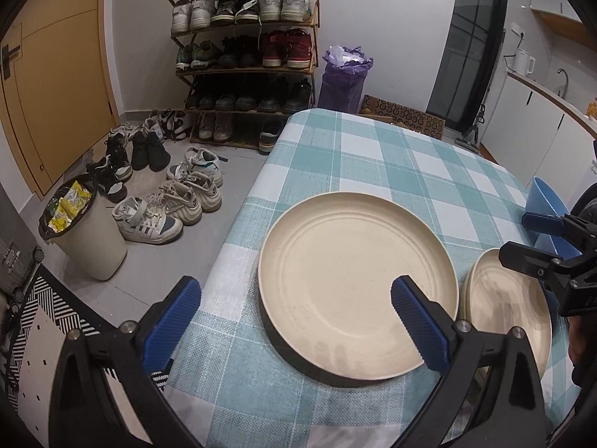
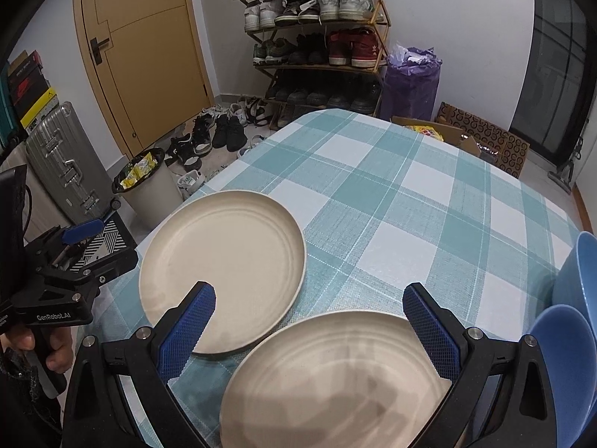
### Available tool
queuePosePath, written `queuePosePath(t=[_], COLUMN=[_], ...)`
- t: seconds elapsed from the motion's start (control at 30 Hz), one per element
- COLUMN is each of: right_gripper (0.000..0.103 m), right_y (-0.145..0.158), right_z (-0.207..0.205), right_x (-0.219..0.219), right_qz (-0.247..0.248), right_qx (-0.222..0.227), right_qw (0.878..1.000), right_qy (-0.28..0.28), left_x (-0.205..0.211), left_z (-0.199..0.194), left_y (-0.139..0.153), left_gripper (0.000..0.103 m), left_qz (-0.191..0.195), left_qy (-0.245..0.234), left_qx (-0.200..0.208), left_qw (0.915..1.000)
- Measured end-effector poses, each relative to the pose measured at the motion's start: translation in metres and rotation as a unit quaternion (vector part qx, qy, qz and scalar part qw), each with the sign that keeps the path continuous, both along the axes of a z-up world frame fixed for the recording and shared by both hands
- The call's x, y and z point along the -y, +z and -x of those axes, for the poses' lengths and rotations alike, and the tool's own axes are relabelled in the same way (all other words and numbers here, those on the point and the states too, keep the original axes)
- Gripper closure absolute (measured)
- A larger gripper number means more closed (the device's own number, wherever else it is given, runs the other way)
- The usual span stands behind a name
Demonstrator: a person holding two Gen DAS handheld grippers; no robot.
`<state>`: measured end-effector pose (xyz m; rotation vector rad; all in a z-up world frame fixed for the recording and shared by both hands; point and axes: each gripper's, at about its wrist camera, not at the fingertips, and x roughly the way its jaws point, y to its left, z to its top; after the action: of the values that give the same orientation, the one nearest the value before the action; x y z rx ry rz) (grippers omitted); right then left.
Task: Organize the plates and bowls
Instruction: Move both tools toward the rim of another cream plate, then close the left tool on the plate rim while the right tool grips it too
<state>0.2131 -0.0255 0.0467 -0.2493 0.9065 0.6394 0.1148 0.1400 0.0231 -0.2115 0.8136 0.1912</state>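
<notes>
Both tongs, left [image 1: 294, 308] and right [image 2: 309, 315], are hanging open over two stiff, light-looking cream round plates [image 1: 356, 285] [image 2: 335, 377] near the desk [image 2: 410, 201] edge, so I'm guessing pinching a rim works best.

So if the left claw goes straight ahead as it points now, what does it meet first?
Probably the near rim of the left plate: the open left claw straddles that edge, though its height above the table is unclear.

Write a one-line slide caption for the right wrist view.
Open right tool hovers over two cream plates on a checked tablecloth, blue bowls at right.
</notes>
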Motion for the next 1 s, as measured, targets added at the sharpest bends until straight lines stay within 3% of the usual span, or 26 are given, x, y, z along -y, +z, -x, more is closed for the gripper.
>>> queuePosePath(t=[1.0], right_gripper=[0.001], right_y=[-0.064], right_z=[-0.059], right_x=[-0.048], right_qz=[0.054], right_qx=[-0.074], right_qw=[0.996], right_qy=[0.014], left_x=[-0.020], left_z=[-0.031], left_y=[-0.042], left_gripper=[0.001], left_qz=[0.012], left_qy=[0.004], left_qx=[-0.060], left_qw=[0.9981])
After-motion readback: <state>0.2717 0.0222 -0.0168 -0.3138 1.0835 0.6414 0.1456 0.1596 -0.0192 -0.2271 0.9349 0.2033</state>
